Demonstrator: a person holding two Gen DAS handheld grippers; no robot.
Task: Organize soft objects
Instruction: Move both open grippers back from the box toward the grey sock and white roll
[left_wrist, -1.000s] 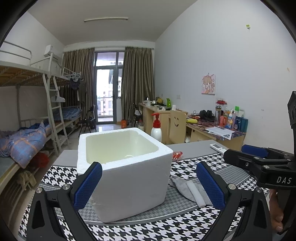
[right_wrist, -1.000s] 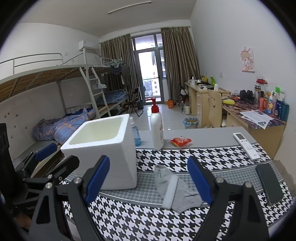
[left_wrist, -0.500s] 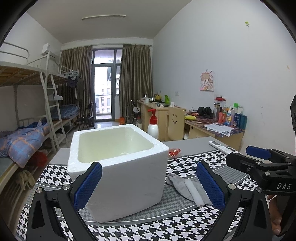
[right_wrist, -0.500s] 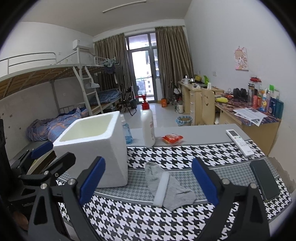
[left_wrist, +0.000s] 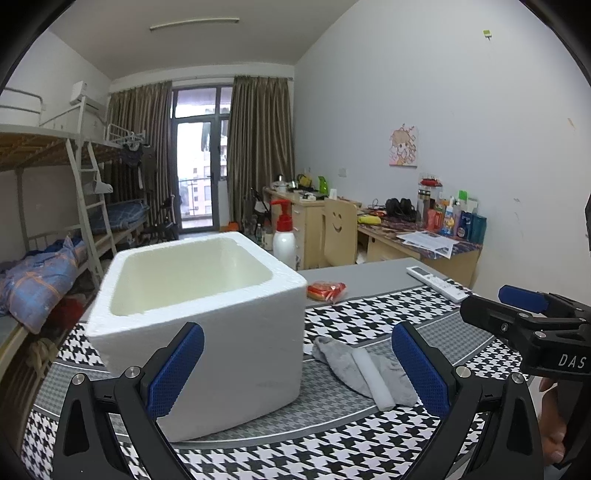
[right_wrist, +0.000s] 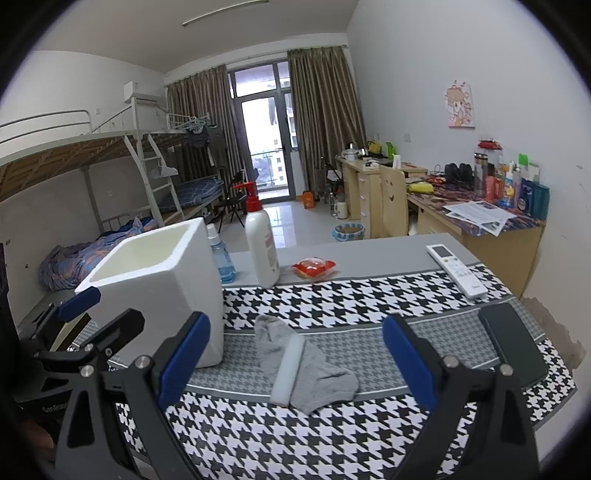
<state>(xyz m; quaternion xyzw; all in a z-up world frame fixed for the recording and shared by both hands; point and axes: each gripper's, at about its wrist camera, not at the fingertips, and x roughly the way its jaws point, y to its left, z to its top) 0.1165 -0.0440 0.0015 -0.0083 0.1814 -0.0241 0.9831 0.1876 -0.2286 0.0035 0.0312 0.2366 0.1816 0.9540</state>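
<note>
Left claw (left_wrist: 295, 365): jaws wide apart, nothing held; foam box (left_wrist: 207, 317) directly ahead, interior appears empty. Right claw (right_wrist: 295, 354): jaws wide apart, nothing held; grey sock (right_wrist: 314, 369) and white foam strip (right_wrist: 288, 373) ahead on table (right_wrist: 369, 258). No item stowed yet; task barely started.

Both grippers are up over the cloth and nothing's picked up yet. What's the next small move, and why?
Probably lower the right gripper onto the grey sock. Its jaws stand open with nothing between them, and the sock, with a white foam strip lying across it, sits right ahead, beside the empty foam box. The left gripper faces the box.
</note>
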